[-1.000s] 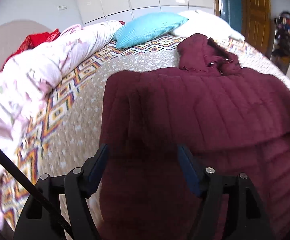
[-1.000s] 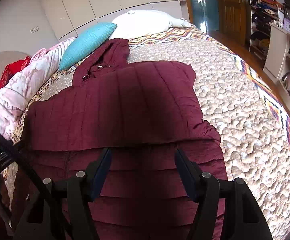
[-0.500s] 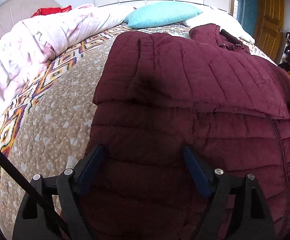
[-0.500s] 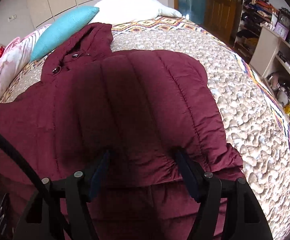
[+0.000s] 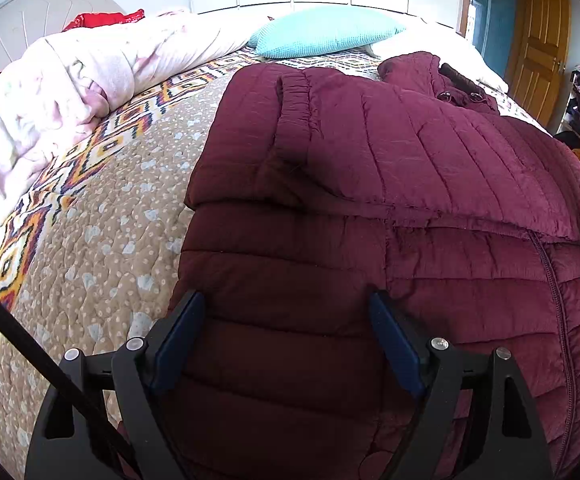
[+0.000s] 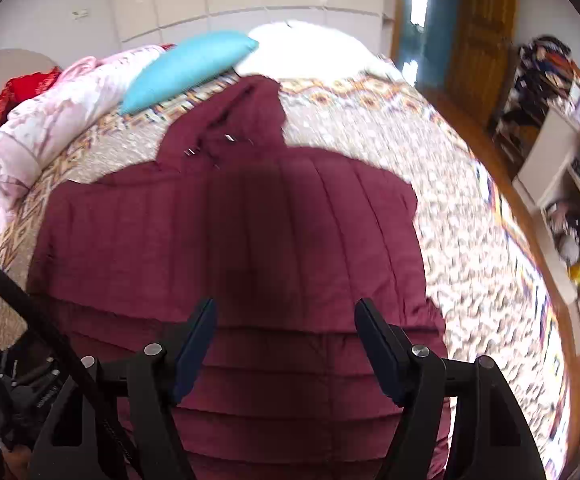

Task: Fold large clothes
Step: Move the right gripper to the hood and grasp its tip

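I hold both grippers over the maroon puffer jacket, which lies spread on the quilted bedspread with its hood toward the pillows. My left gripper has its jaws spread wide, blue-padded fingers either side of the jacket's lower quilted panel, nothing pinched between them. A sleeve is folded across the chest, its elastic cuff lying near the jacket's left edge. The zipper runs down to the right of my left gripper. My right gripper is also spread apart with nothing between its fingers, above the folded edge where the upper layer meets the lower panels; that view is blurred. Beyond the hood lie a turquoise pillow and a white pillow. A pink floral duvet is bunched along the bed's left side, with something red behind it. A wooden door and cluttered shelves stand to the right
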Motion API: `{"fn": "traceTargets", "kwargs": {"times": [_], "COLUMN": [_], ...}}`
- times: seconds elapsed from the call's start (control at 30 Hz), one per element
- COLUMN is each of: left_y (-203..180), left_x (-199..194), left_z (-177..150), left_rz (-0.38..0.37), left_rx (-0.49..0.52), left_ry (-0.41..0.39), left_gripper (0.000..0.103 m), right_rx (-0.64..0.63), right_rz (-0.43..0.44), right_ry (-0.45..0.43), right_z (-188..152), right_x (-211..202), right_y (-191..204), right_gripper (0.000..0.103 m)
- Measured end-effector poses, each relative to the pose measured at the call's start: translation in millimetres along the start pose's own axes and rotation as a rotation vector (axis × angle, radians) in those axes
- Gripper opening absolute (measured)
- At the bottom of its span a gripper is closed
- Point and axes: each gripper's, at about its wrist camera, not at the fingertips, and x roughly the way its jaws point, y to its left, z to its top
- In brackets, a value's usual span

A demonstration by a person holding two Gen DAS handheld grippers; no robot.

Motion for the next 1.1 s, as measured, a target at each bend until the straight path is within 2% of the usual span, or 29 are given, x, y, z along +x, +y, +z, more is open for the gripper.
{"fn": "traceTargets", "kwargs": {"times": [0.07, 0.17, 0.47, 0.57, 0.77, 0.97, 1.0, 1.03, 1.1], "left_y": [0.1, -0.2, -0.2, -0.3, -1.5, -1.4, -1.7, -1.6, -1.5], "left_x": [0.0, -0.4, -0.7, -0.1, -0.5, -0.6, -0.4, -0.3, -0.6], "left_z": [0.0, 0.1, 0.0, 0.1, -1.0, -1.4, -1.2, -1.2, -1.4], "left_rz": [-0.001, -0.004, -0.023, -0.047, -0.051, -0.054, -0.053, -0.053, -0.054], "left_rx": [-0.001, -0.003, -0.019, -0.021, -0.024, -0.027, -0.026, -0.026, -0.027], "left_ry": [-0.001, -0.002, -0.012, -0.013, -0.019, -0.021, -0.021, -0.021, -0.021], "left_gripper": [0.083, 0.083, 0.085, 0.09, 0.09, 0.09, 0.09, 0.09, 0.091], "right_rx": [-0.03, -0.044, 0.084, 0.107, 0.11, 0.122, 0.113, 0.099, 0.086], "right_rz": [0.016, 0.042, 0.139, 0.127, 0.035, -0.007, -0.012, -0.01, 0.015], "right_ry": [-0.014, 0.002, 0.094, 0.098, 0.088, 0.078, 0.082, 0.087, 0.12], "right_z": [13.9, 41.8, 136.8, 161.3, 197.3, 225.9, 230.8, 235.2, 239.9], "right_x": [-1.4, 18.8, 126.5, 161.4, 219.6, 250.2, 253.6, 256.2, 259.6], "right_y": [11.6, 29.0, 71.5, 85.7, 106.8, 107.1, 108.4, 110.5, 112.6], "right_gripper": [0.076, 0.076, 0.076, 0.076, 0.076, 0.076, 0.07, 0.049, 0.017]}}
